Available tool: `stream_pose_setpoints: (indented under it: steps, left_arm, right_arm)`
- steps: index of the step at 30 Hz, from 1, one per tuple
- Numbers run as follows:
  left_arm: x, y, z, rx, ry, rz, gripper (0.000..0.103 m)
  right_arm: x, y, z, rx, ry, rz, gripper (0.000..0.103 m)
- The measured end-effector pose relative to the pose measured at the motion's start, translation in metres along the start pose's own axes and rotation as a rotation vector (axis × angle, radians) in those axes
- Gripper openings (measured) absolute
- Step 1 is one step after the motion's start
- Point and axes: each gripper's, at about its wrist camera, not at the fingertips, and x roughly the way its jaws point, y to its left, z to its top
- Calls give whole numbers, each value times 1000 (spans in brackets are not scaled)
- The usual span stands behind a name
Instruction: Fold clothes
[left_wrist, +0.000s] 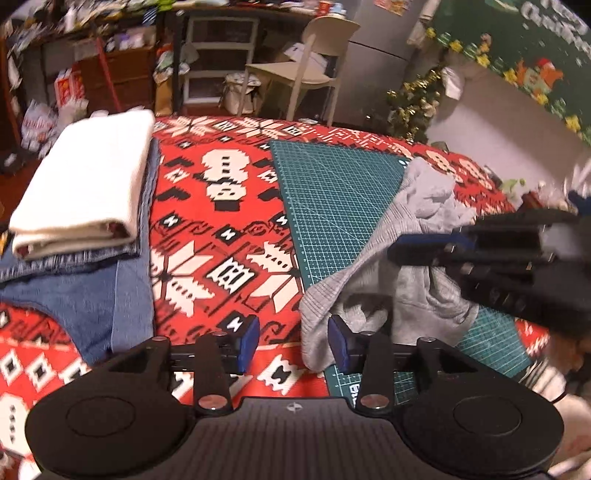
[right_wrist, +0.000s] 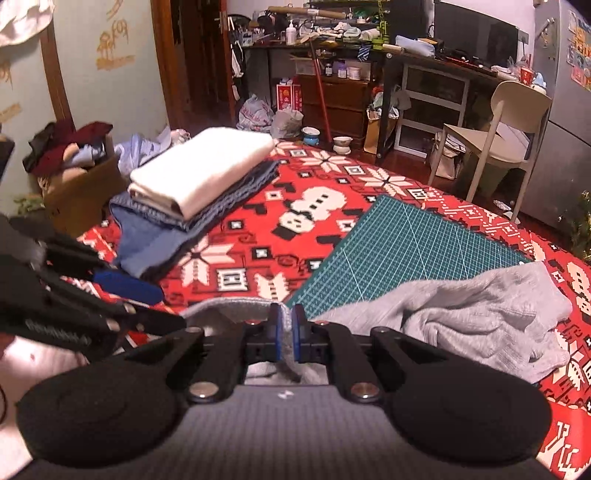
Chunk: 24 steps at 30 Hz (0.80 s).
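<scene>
Your right tongs (right_wrist: 287, 332) are pinched tight on a fold of the grey sweater (right_wrist: 461, 317) — the knit edge is squeezed between the blue pads (right_wrist: 277, 339), and the cloth runs from the grip off to the right, rumpled, lying partly on the green cutting mat (right_wrist: 406, 243) and partly on the red patterned blanket (right_wrist: 258, 221). Your left tongs (left_wrist: 293, 341) stand parted, nothing pressed between their pads; through the gap you see red blanket, and the sweater's ribbed hem lies just beside the right-hand pad (left_wrist: 341, 347), too close for you to tell whether it touches. From the left camera your right tongs reach in from the right, above the bunched sweater, ahead and to the right of the left pair. Farther ahead of the left tongs and off to their left sits the stack of folded clothes — a white folded piece (left_wrist: 88, 184) on top of folded denim (left_wrist: 74, 295), which spreads out toward you over the blanket. Beyond the blanket's far edge stands a pale chair (left_wrist: 306, 70), well apart from both tongs.
</scene>
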Motion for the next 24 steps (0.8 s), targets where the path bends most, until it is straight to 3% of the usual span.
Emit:
stream_pose_setpoints:
  steps: [5,7,9,15,17,20,24]
  left_arm:
    - [8,-12,4,88,-12,-54,41]
    - [12,-14,8,93,-9,-98,32]
    - [14,-16,12,97,8,-166,8]
    - [16,-27,10,145,83,-384,4]
    - [23,-24,7,99,115,-436,4]
    - [37,-8,2,-51,148,-461,4]
    - [41,16,-2,-217,118,-412,4]
  right_arm:
    - [-11,-8,7,32,-4,24,6]
    - [-16,-12,8,28,0,30,6]
    - [-21,-15,8,22,5,32,5]
    - [-26,-28,9,41,4,16,6]
    - [-18,-31,11,55,13,20,6]
    - [2,-30,12,76,42,50,6]
    - [23,-25,13,79,69,68,7]
